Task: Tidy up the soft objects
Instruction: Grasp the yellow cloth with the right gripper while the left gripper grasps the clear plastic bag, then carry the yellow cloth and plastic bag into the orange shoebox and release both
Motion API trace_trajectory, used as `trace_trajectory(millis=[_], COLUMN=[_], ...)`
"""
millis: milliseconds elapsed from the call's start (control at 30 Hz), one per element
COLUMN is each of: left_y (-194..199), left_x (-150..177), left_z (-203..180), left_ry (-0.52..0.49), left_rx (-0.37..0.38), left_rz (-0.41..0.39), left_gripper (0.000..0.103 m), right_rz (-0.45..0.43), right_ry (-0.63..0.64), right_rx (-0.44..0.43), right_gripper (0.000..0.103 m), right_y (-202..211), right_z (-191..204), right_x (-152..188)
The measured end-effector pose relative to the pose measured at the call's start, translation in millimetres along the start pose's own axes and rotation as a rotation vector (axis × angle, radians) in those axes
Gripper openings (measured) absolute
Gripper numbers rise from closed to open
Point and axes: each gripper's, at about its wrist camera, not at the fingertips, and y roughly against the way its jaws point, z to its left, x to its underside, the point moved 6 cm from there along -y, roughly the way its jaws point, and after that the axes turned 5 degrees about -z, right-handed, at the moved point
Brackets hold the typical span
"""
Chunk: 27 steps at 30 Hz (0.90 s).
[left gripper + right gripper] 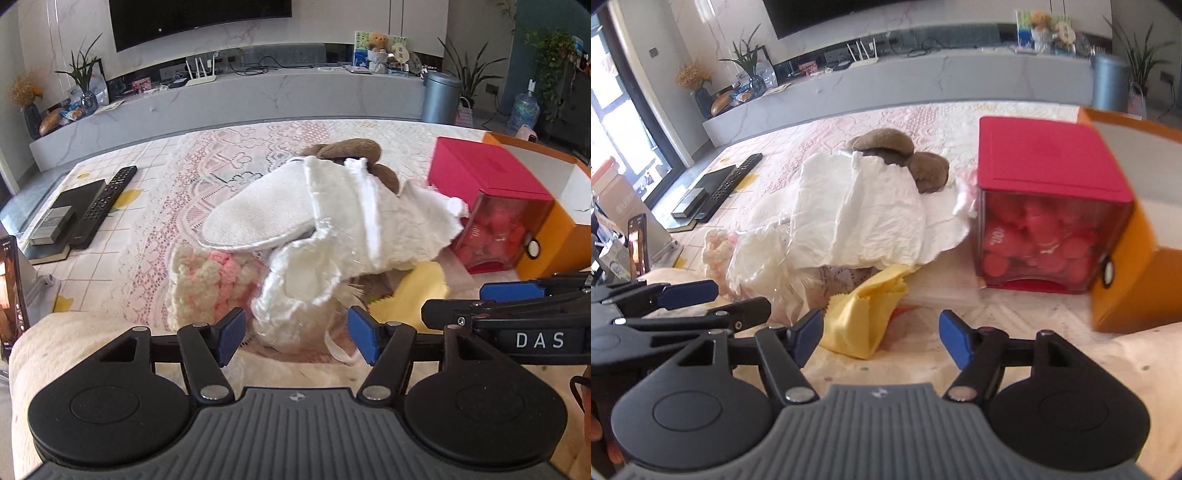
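Observation:
A heap of soft things lies on the lace-covered table. White slippers in clear wrap [332, 221] [860, 218] lie on top of a brown plush toy [354, 149] [927, 170]. A pink-and-white knitted piece [210, 280] [716, 243] sits at the heap's left. A yellow cloth [413, 295] [864, 314] lies at its near right. My left gripper [297, 334] is open, just short of the wrapped slipper. My right gripper [881, 336] is open, just over the near edge of the yellow cloth.
A red-lidded clear box of pink items [495, 206] [1049, 210] stands right of the heap, beside an open orange box [565, 229] [1137, 258]. A remote [107, 203], dark books [66, 214] and a phone on a stand [637, 245] are at the left.

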Motion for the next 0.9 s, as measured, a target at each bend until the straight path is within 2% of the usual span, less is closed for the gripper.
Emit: trace_trajectory(millis=[100, 167, 267, 433, 567, 600, 667, 733, 767, 800, 867, 900], left_y=[-9, -11, -13, -25, -28, -28, -27, -30, -32, -34, -39, -38], left_x=[-1, -4, -9, -16, -17, -17, -17, -16, -15, -15, -12, -11], left_z=[7, 10, 10, 3, -4, -6, -9, -13, -15, -17, -20, -21], left_ry=[0.041, 0.084, 0.099, 0.078, 0.055, 0.042, 0.018, -0.004, -0.018, -0.034, -0.065, -0.071], left_rx=[0.020, 0.065, 0.063, 0.047, 0.053, 0.051, 0.051, 0.043, 0.032, 0.022, 0.003, -0.004], left_rz=[0.017, 0.009, -0.013, -0.026, -0.037, -0.041, -0.043, -0.031, -0.030, -0.028, -0.006, -0.012], left_gripper=[0.076, 0.084, 0.088, 0.089, 0.089, 0.089, 0.090, 0.090, 0.090, 0.089, 0.075, 0.074], right_rz=[0.036, 0.069, 0.101, 0.099, 0.092, 0.091, 0.083, 0.068, 0.063, 0.056, 0.039, 0.032], right_ry=[-0.039, -0.059, -0.102, -0.172, -0.179, -0.171, -0.154, -0.129, -0.123, -0.120, -0.108, -0.101], right_rx=[-0.012, -0.019, -0.043, -0.099, -0.132, -0.142, -0.129, -0.116, -0.108, -0.095, -0.072, -0.060], right_gripper=[0.068, 0.067, 0.064, 0.037, 0.024, 0.014, 0.012, 0.004, 0.004, 0.004, 0.004, 0.004], right_y=[-19, -33, -46, -51, -44, -42, -34, -28, -23, -18, -9, -4], right_z=[-5, -8, -10, -12, -15, -14, -14, -14, -16, -18, -23, -26], right_x=[0, 2, 6, 4, 2, 2, 2, 2, 3, 3, 3, 4])
